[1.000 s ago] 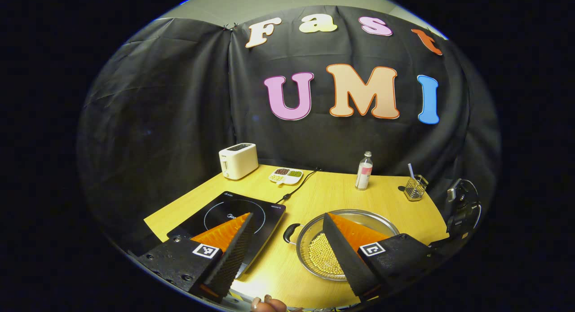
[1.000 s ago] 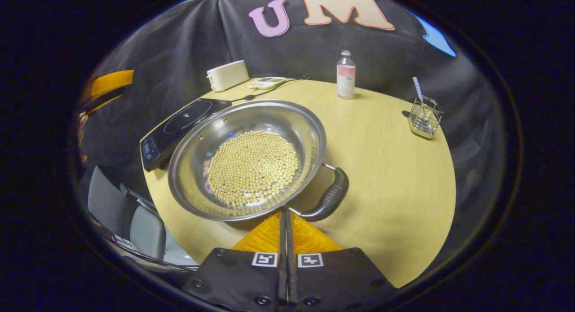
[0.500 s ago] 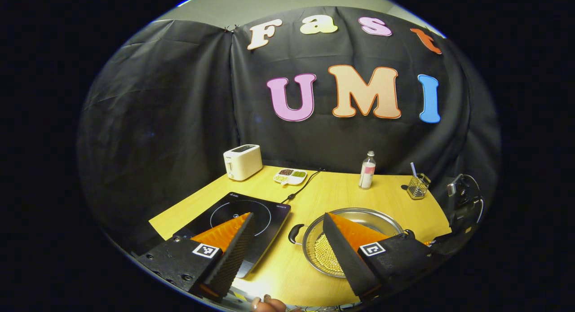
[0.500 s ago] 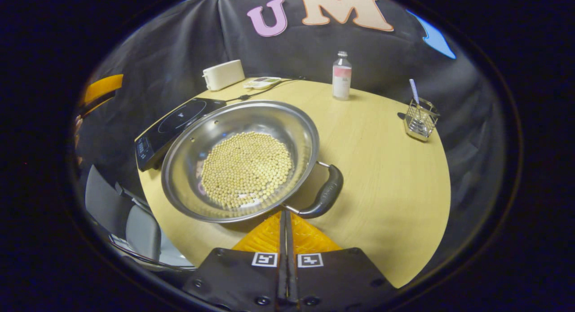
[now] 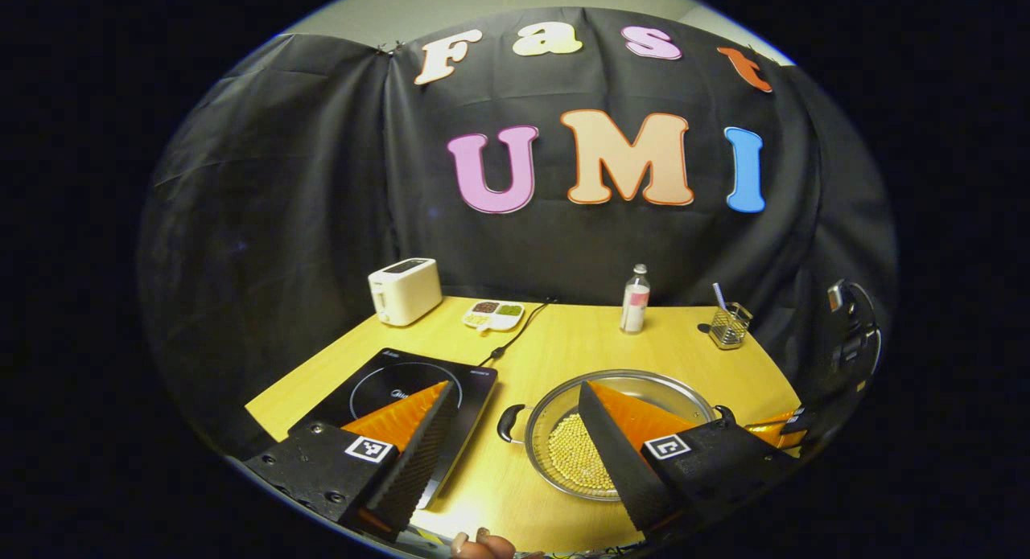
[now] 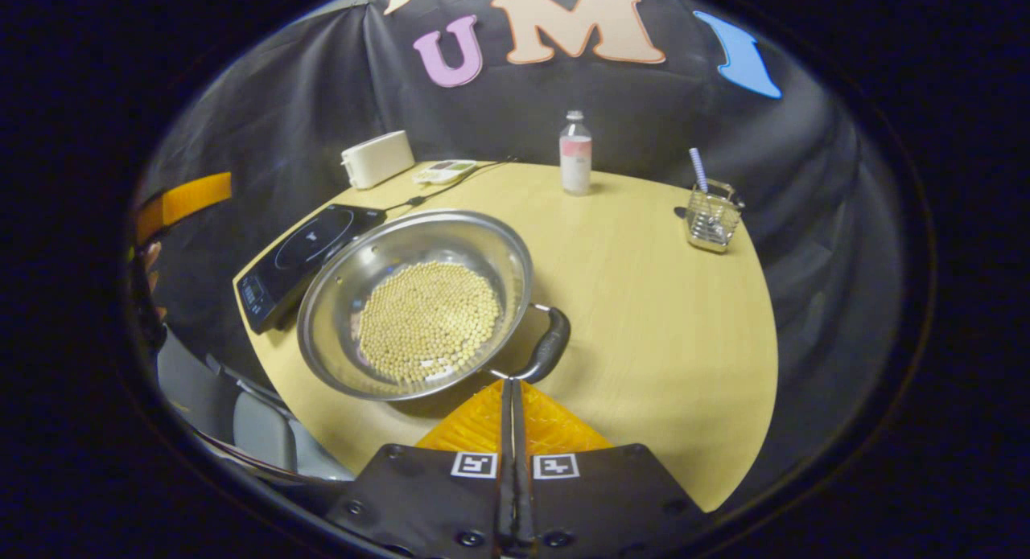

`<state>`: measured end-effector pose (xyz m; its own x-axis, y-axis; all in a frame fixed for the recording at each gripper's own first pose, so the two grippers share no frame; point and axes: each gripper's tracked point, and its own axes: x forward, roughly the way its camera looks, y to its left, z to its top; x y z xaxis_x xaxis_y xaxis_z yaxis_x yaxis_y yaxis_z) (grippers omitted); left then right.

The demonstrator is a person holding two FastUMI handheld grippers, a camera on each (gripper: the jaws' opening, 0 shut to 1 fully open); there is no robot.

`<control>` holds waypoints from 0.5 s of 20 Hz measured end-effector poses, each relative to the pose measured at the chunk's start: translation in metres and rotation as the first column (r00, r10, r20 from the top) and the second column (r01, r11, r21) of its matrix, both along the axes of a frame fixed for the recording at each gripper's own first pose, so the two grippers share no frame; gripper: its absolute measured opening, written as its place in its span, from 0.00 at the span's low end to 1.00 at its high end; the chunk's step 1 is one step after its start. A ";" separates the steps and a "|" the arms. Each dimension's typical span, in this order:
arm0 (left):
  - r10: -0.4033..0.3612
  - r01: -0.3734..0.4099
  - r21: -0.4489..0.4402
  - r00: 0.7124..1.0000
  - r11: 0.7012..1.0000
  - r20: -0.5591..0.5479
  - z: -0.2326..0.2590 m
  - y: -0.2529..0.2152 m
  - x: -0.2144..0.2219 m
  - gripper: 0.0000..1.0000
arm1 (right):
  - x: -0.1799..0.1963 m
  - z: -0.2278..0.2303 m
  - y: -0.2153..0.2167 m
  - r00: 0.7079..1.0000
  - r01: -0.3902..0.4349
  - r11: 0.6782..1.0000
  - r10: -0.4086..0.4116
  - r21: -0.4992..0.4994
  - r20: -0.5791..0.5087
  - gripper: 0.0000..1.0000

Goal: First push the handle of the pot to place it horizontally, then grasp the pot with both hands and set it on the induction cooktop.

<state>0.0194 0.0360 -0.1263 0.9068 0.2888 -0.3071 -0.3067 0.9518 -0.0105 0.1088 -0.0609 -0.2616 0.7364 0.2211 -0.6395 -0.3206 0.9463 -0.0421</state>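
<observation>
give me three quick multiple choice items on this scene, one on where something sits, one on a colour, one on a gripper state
1. Where does the pot sit?
A. on the induction cooktop
B. on the table beside the cooktop
C. on the toaster

2. What colour is the toaster?
A. white
B. red
C. green

3. How stands the right gripper?
A. wide open
B. shut on the bottle
C. shut, holding nothing

Answers:
1. B: the pot rests on the table, just right of the induction cooktop.
2. A: its casing is plainly white.
3. C: in the right gripper view its fingers meet with no gap just short of the pot's handle, while the left gripper is spread open.
</observation>
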 end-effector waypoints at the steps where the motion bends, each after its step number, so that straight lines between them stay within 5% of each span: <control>1: -0.038 0.038 -0.003 0.999 0.999 -0.012 -0.006 0.000 0.008 0.98 | 0.002 0.007 -0.001 0.999 0.041 0.999 -0.041 0.007 0.012 0.02; 6: -0.191 0.184 -0.089 0.978 0.979 -0.081 -0.043 0.004 0.041 0.98 | 0.016 0.024 -0.001 0.970 0.234 0.971 -0.236 0.043 0.052 0.04; 9: -0.230 0.215 -0.120 0.964 0.969 -0.130 -0.066 0.016 0.050 0.98 | 0.022 0.020 0.010 0.954 0.293 0.953 -0.297 0.074 0.044 0.51; 10: -0.242 0.224 -0.126 0.960 0.966 -0.144 -0.072 0.019 0.052 0.99 | 0.024 0.018 0.014 0.951 0.305 0.949 -0.309 0.079 0.037 0.55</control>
